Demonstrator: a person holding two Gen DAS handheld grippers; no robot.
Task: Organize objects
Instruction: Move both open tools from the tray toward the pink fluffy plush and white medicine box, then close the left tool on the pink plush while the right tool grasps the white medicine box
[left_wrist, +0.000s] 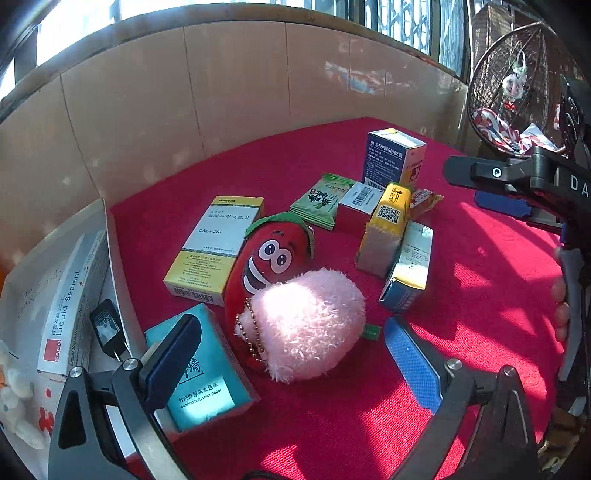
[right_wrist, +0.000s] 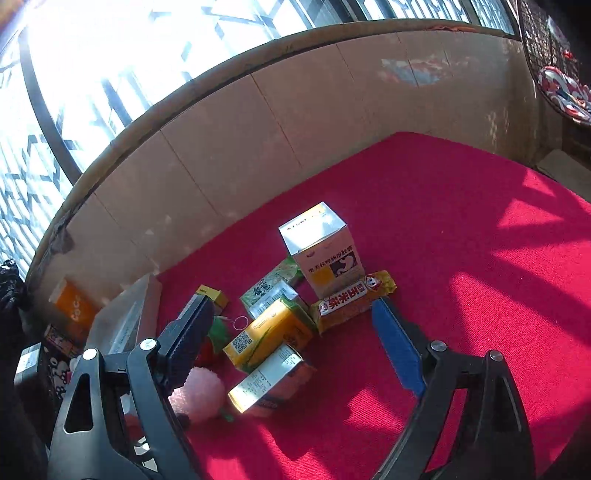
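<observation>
On the red cloth (left_wrist: 480, 280) lies a heap of items. A pink plush (left_wrist: 306, 325) rests on a red smiling plush (left_wrist: 269, 258), right in front of my open left gripper (left_wrist: 291, 350). Around them lie a yellow-white medicine box (left_wrist: 214, 247), a teal tissue pack (left_wrist: 199, 376), a green packet (left_wrist: 321, 199), a yellow carton (left_wrist: 384, 229) and an upright blue-white box (left_wrist: 395, 155). My right gripper (right_wrist: 295, 339) is open above the yellow carton (right_wrist: 269, 332), a tilted box (right_wrist: 266, 380) and an orange snack bar (right_wrist: 351, 299). It also shows at the right of the left wrist view (left_wrist: 480, 184).
A white cardboard bin (left_wrist: 55, 295) holding a Liquid Sealant box stands at the left edge of the cloth. A beige tiled wall (left_wrist: 221, 92) runs behind. A wire basket (left_wrist: 517, 92) hangs at the far right. An orange box (right_wrist: 74, 306) sits left of the bin.
</observation>
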